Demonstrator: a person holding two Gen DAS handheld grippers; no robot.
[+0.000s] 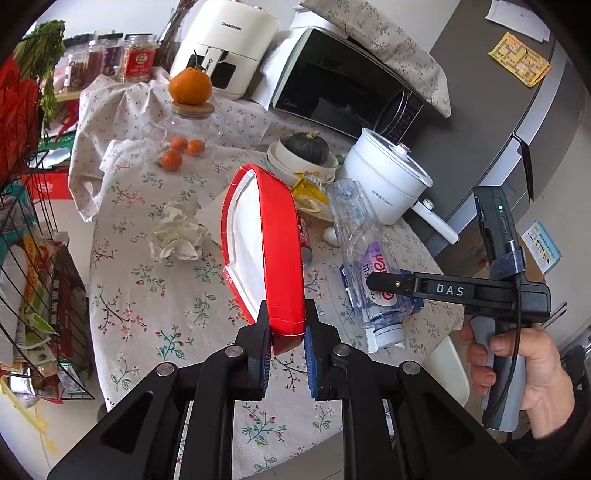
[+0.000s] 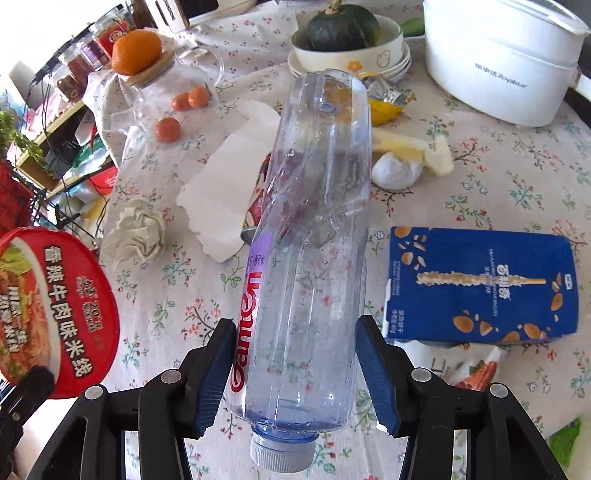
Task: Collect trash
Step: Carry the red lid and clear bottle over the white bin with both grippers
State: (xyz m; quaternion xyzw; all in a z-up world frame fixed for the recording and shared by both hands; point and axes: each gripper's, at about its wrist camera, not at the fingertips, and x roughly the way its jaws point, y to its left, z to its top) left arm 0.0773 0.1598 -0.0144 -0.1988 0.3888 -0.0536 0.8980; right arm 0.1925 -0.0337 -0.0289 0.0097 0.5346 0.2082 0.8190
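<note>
My left gripper (image 1: 287,334) is shut on the rim of a red instant-noodle bowl (image 1: 273,243), held on edge above the flowered table; the bowl also shows at the left of the right wrist view (image 2: 55,314). My right gripper (image 2: 295,373) is shut on an empty clear plastic water bottle (image 2: 310,236), cap toward me; the bottle and right gripper also show in the left wrist view (image 1: 369,258). On the table lie a crumpled tissue (image 2: 135,230), a white paper napkin (image 2: 229,184), a drink can (image 2: 256,206) behind the bottle, and a blue snack box (image 2: 480,284).
A white electric pot (image 2: 498,62), stacked bowls holding a green squash (image 2: 343,26), a glass jar with oranges (image 2: 166,85), yellow wrappers (image 2: 399,147) and a white ball (image 2: 397,171) crowd the table's far side. A wire rack of packets (image 1: 33,258) stands left of the table.
</note>
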